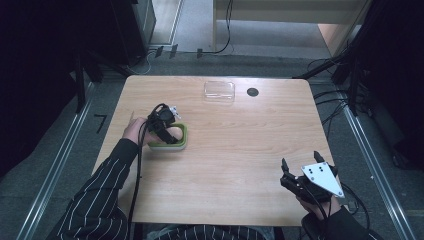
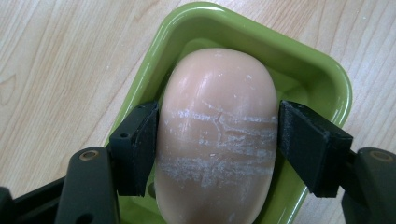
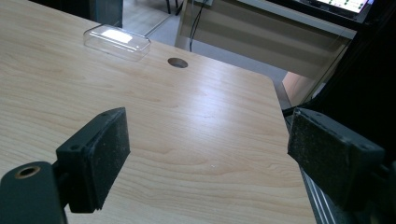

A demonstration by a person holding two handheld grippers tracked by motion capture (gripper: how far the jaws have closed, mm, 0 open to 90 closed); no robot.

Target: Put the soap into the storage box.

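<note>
While its jaws pinch it, the smooth oval soap (image 2: 217, 135) fills a glossy green dish (image 2: 322, 79).

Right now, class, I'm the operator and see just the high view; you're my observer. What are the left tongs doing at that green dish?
Observer: The left tongs grip a peach soap bar, one pad on each side.
Operator: Is the soap scuffed?
Observer: Yes, white scrape marks cross its top.
Operator: And the right tongs?
Observer: Open, holding nothing, pointing toward the clear plastic box.
</note>
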